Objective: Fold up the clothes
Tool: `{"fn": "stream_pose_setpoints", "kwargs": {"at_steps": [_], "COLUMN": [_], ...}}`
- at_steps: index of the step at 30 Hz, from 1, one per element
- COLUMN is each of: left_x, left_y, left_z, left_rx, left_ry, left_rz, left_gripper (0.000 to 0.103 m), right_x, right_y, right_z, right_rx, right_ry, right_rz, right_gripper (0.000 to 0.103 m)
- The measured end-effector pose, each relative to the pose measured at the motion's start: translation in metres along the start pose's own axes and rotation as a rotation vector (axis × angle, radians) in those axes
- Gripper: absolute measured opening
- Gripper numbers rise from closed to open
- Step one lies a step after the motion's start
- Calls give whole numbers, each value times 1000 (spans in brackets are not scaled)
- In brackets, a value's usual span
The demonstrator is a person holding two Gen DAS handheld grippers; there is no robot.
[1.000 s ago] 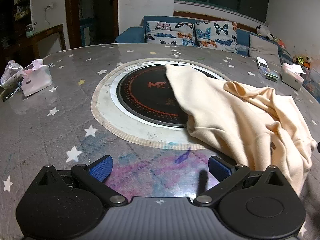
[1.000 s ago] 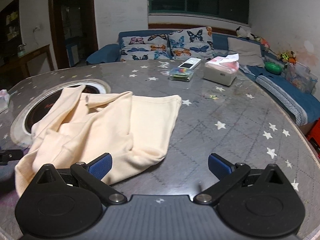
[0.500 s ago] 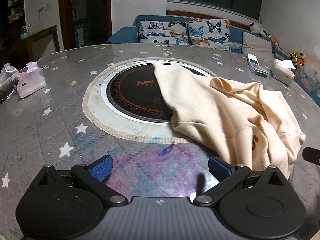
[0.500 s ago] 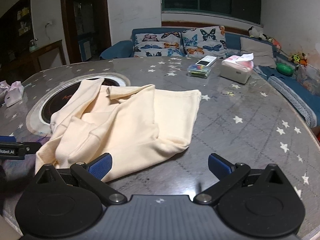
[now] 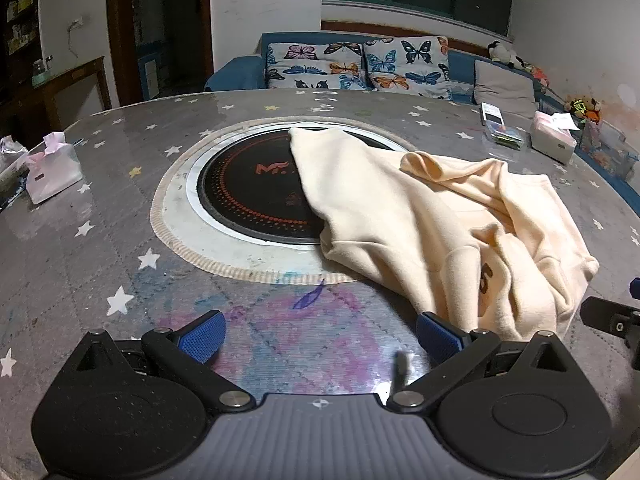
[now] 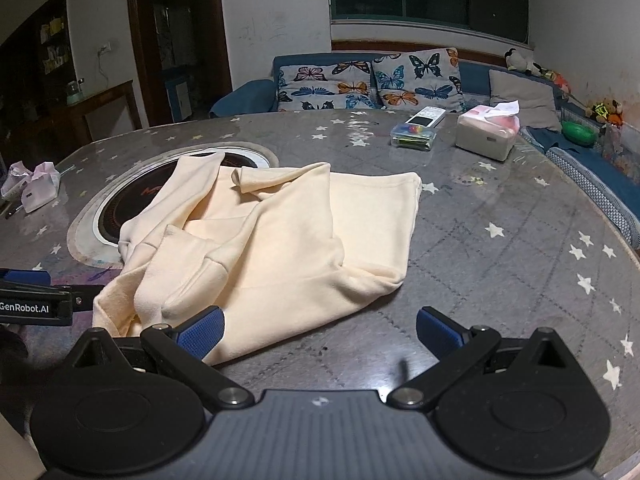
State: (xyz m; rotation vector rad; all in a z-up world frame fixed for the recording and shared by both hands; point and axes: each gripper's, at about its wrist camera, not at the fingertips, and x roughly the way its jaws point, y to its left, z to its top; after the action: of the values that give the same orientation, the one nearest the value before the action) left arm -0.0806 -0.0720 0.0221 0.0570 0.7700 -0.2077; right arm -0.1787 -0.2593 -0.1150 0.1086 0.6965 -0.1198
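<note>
A cream sweatshirt lies crumpled on the round grey star-patterned table, partly over the black hotplate. It also shows in the right wrist view. My left gripper is open and empty, just in front of the garment's near left hem. My right gripper is open and empty at the garment's near edge; its left fingertip overlaps the hem in view. Each gripper shows at the edge of the other's view.
A tissue box, a remote and a small clear box sit at the far right of the table. A pink bag sits at the left. A sofa with butterfly cushions stands behind the table.
Both grippers have pulled back and risen a little, so more of the table and garment shows. The sweatshirt has not moved. Both grippers stay open.
</note>
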Motion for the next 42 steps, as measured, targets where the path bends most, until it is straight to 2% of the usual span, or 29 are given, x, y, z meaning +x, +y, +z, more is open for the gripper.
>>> {"fn": "stream_pose_setpoints", "kwargs": {"at_steps": [42], "left_x": [-18], "left_y": [-23], "left_z": [-9], "left_rx": [80], "left_ry": [-15], "left_rz": [-23], "left_gripper": [103], "right_x": [-17], "right_y": [8], "right_z": [-10], "right_rx": [4], "right_ry": [-24], "right_rz": [5], "right_gripper": [103]}}
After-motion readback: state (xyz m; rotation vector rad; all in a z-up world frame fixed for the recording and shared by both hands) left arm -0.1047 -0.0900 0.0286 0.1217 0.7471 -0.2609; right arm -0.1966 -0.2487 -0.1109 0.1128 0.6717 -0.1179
